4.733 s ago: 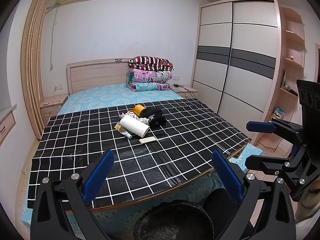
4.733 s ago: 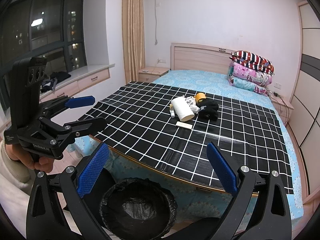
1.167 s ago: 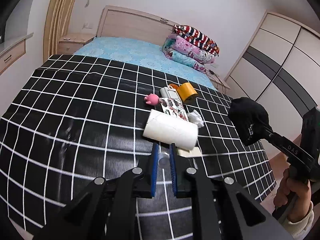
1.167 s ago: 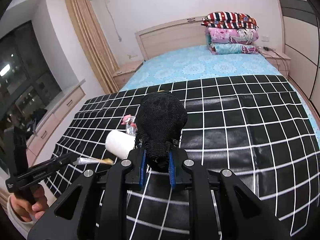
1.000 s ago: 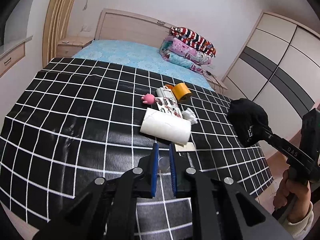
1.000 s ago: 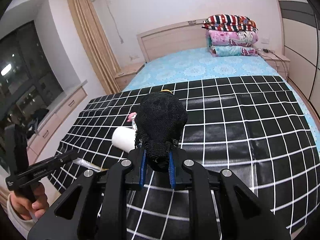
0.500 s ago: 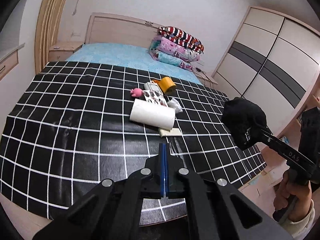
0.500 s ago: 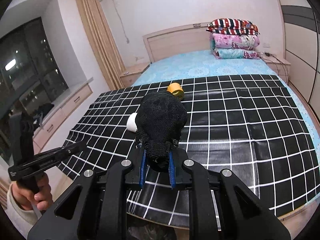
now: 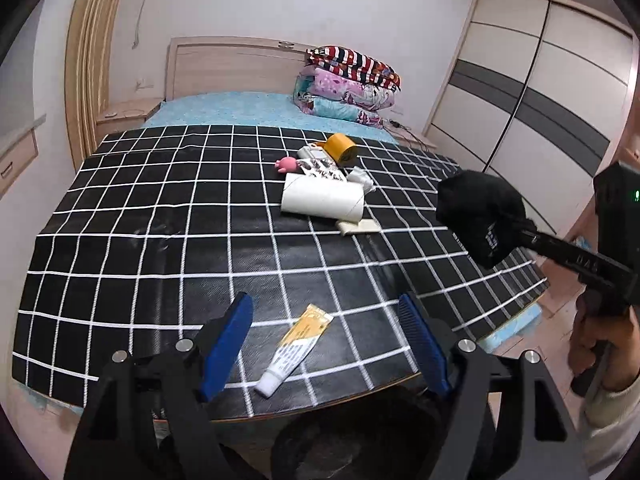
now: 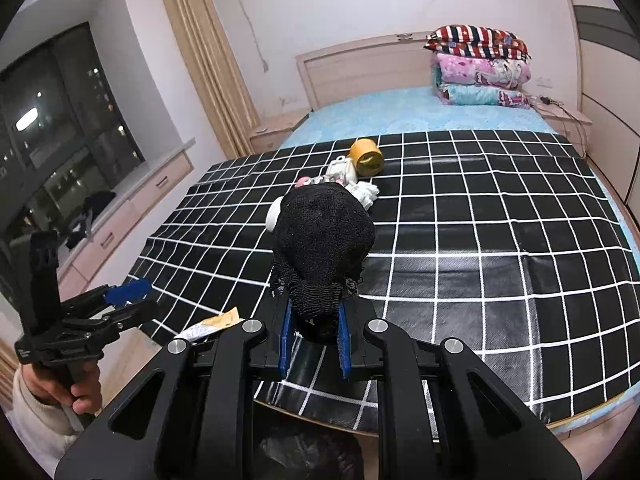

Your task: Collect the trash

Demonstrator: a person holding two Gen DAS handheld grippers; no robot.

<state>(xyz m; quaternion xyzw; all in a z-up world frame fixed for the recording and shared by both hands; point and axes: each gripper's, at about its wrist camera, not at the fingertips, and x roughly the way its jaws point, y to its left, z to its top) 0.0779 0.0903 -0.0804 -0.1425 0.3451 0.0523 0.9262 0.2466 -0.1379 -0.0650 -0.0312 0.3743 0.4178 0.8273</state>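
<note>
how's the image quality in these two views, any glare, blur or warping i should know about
Left wrist view: strong fisheye bending of the wardrobe and the grid cloth, dark vignette in the corners, soft glare sheen mid-cloth, the tube sharp. Right wrist view: same barrel warp, night window dark with small light reflections, and the black fabric bundle in the right tool hides part of the clutter behind it.

Black white-gridded sheet (image 9: 160,240), yellow tape roll (image 9: 340,149)
</note>
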